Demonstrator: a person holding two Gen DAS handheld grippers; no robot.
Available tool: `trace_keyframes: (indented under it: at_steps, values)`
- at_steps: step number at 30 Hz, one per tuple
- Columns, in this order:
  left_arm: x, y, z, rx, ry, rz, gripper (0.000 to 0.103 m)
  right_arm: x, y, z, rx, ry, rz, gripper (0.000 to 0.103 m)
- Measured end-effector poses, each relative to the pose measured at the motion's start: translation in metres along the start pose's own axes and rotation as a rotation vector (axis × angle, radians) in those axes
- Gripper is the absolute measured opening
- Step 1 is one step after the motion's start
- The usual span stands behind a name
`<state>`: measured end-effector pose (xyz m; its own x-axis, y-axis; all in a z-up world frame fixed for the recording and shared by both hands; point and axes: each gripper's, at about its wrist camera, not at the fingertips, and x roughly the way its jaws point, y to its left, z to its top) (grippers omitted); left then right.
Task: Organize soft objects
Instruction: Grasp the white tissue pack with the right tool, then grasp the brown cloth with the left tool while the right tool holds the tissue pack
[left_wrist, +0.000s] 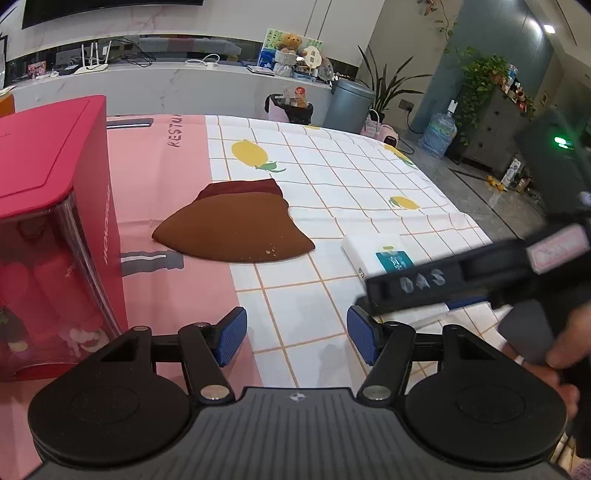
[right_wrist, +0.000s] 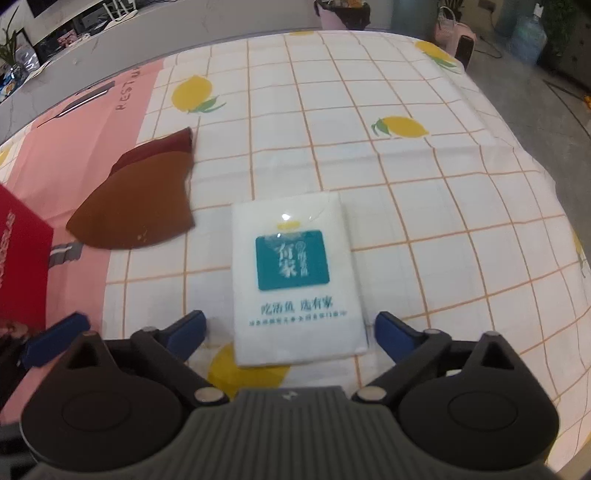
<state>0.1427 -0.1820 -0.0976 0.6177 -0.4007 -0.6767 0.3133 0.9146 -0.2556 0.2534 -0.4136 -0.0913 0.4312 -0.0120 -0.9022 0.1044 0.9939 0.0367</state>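
A white tissue pack (right_wrist: 295, 273) with a teal label lies flat on the lemon-print tablecloth. My right gripper (right_wrist: 290, 330) is open, its blue pads on either side of the pack's near end, not touching it. The pack also shows in the left wrist view (left_wrist: 373, 254), partly hidden by the right gripper's body (left_wrist: 461, 280). A brown folded cloth (left_wrist: 236, 229) lies on the table further left; it also shows in the right wrist view (right_wrist: 144, 203). My left gripper (left_wrist: 295, 338) is open and empty above the tablecloth.
A red box (left_wrist: 48, 236) with a clear front stands at the left, close to my left gripper. The table's right edge (left_wrist: 476, 225) drops to the floor. A counter (left_wrist: 177, 77) runs behind the table.
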Motion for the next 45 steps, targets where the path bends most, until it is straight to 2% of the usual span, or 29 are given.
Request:
trace_keyframes:
  at_steps: [2, 8, 15, 19, 21, 22, 24, 26, 28, 30, 33, 36, 40, 43, 45]
  values:
    - [0.0, 0.0, 0.001, 0.004, 0.007, -0.003, 0.073, 0.005, 0.005, 0.005, -0.025, -0.019, -0.028, 0.098]
    - [0.0, 0.001, 0.001, 0.009, 0.0, 0.014, 0.073, 0.011, 0.006, 0.015, -0.036, -0.055, -0.021, 0.098]
    - [0.009, 0.004, 0.0, 0.007, 0.025, 0.012, 0.074, 0.009, 0.006, 0.014, -0.038, -0.063, -0.03, 0.092]
    - [0.011, 0.004, -0.002, 0.006, 0.033, 0.021, 0.074, 0.006, 0.006, 0.013, -0.042, -0.07, -0.029, 0.086]
    - [0.01, 0.006, -0.002, -0.005, 0.035, 0.016, 0.074, 0.003, 0.006, 0.014, -0.041, -0.08, -0.03, 0.07]
    - [0.01, 0.007, -0.002, -0.01, 0.035, 0.015, 0.074, 0.002, 0.006, 0.015, -0.044, -0.081, -0.033, 0.068]
    - [0.009, 0.008, -0.003, -0.022, 0.031, 0.017, 0.075, 0.001, 0.008, 0.016, -0.069, -0.077, -0.041, 0.067]
    - [0.009, 0.008, -0.004, -0.047, 0.012, 0.018, 0.075, -0.001, 0.01, 0.015, -0.092, -0.091, -0.093, 0.066]
    - [0.009, 0.008, -0.006, -0.082, -0.015, 0.023, 0.075, -0.005, 0.006, 0.016, -0.086, -0.094, -0.097, 0.064]
    - [0.01, 0.005, -0.009, -0.08, -0.042, 0.046, 0.075, -0.016, 0.001, 0.018, -0.085, -0.125, -0.077, 0.064]
    - [0.012, -0.004, -0.01, -0.03, -0.054, 0.085, 0.075, -0.031, -0.008, 0.025, -0.086, -0.176, -0.112, 0.064]
    - [0.014, -0.009, -0.01, -0.034, -0.059, 0.099, 0.078, -0.04, -0.022, 0.031, -0.053, -0.196, -0.118, 0.064]
    - [0.02, -0.016, -0.009, -0.034, -0.074, 0.167, 0.086, -0.051, -0.036, 0.031, -0.05, -0.193, 0.013, 0.064]
    - [0.027, -0.023, -0.005, -0.063, -0.098, 0.271, 0.095, -0.058, -0.04, 0.029, -0.067, -0.2, 0.029, 0.064]
    - [0.032, -0.027, 0.002, -0.05, -0.082, 0.3, 0.101, -0.062, -0.044, 0.027, -0.064, -0.211, 0.06, 0.064]
